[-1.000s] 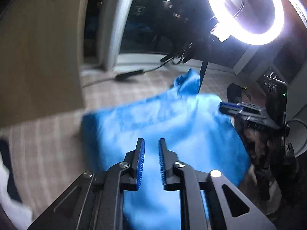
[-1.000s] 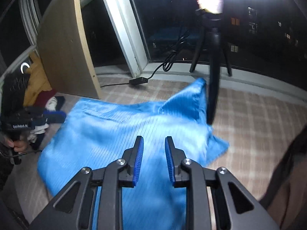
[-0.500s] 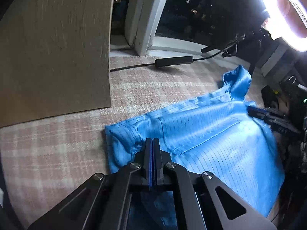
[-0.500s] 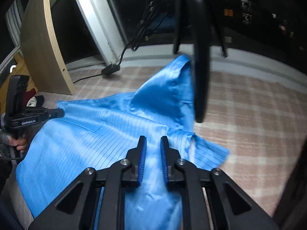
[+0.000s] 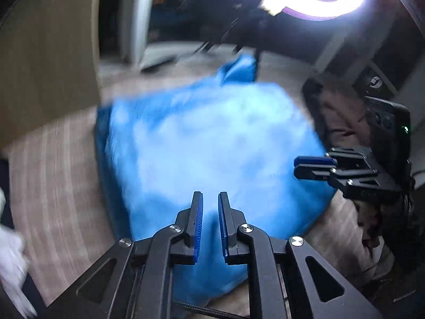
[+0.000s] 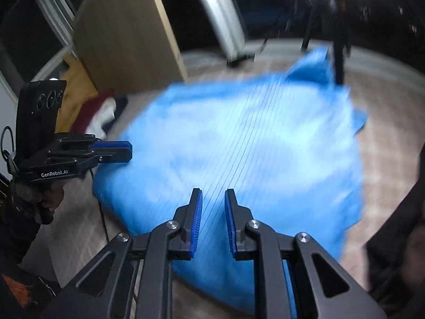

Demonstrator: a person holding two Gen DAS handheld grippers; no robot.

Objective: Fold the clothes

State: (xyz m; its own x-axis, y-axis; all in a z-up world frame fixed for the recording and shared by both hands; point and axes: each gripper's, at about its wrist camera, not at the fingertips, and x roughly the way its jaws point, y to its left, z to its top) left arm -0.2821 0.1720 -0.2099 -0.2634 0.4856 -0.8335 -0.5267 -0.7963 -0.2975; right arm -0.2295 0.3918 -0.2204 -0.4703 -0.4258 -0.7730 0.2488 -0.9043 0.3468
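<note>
A: Grippers? 
B: Left gripper [image 5: 210,207] and right gripper [image 6: 213,207] — both with fingers apart, empty, above the near hem.
A: Shirt?
B: Blue shirt [image 6: 247,143] lies blurred on the checked cloth [image 5: 61,186] — collar at the far end.

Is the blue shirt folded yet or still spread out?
Mostly spread: the blue shirt covers the checked surface; blur hides any folds.
</note>
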